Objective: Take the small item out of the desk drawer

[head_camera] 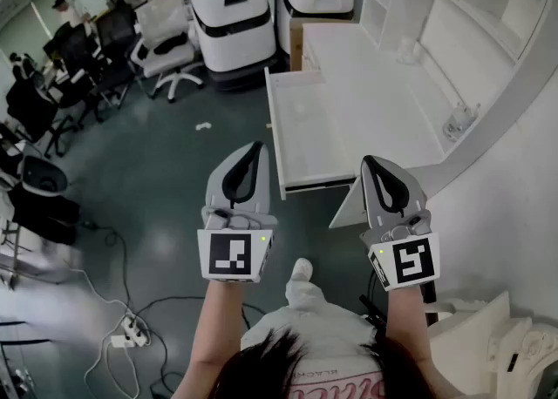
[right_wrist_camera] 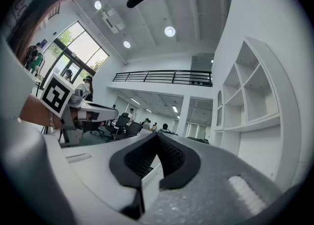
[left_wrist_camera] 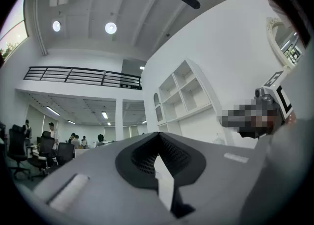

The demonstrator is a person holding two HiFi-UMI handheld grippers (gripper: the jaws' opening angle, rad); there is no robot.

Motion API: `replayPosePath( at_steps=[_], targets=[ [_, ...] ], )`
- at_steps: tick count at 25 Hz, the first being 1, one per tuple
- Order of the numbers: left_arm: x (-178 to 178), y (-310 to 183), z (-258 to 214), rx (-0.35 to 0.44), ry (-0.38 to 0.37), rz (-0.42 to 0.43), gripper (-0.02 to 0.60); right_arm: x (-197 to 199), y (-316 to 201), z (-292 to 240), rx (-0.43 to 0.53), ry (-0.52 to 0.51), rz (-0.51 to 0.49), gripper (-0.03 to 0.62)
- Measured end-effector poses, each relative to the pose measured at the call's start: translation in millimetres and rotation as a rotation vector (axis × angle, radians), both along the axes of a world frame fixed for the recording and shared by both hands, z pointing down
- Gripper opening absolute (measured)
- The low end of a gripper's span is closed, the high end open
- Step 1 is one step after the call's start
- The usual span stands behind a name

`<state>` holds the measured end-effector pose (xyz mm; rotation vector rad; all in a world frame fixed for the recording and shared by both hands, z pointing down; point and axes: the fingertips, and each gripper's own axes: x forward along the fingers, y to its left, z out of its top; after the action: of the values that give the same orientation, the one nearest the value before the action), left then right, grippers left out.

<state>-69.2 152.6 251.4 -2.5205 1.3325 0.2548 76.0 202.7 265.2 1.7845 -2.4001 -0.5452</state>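
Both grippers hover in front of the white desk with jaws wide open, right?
No: the jaws of the left gripper and right gripper are shut and empty, as each gripper view shows. They do hover before the white desk.

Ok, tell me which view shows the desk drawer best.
The head view: it looks down into the drawer, pulled out of the white desk, though what lies inside cannot be made out. The left and right gripper views point up at the ceiling and shelves and show no drawer.
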Motion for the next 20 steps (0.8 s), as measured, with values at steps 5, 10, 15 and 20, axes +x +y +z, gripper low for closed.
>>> replayPosePath(
  at_steps=[5, 10, 15, 20],
  targets=[
    [-10, 1, -13, 0.035, -0.031, -0.003, 0.012, -9, 3, -3, 0.012, -0.023, 0.009, 0.002],
    [-21, 12, -13, 0.034, -0.013, -0.012, 0.012, -14, 13, -2, 0.017, -0.059, 0.002, 0.002],
    [-27, 14, -8, 0.007, -0.031, -0.023, 0.012, -13, 17, -6, 0.031, -0.068, 0.030, 0.002],
    [-24, 2, -8, -0.001, -0.030, -0.026, 0.012, -8, 3, -5, 0.032, -0.067, 0.029, 0.002]
  ],
)
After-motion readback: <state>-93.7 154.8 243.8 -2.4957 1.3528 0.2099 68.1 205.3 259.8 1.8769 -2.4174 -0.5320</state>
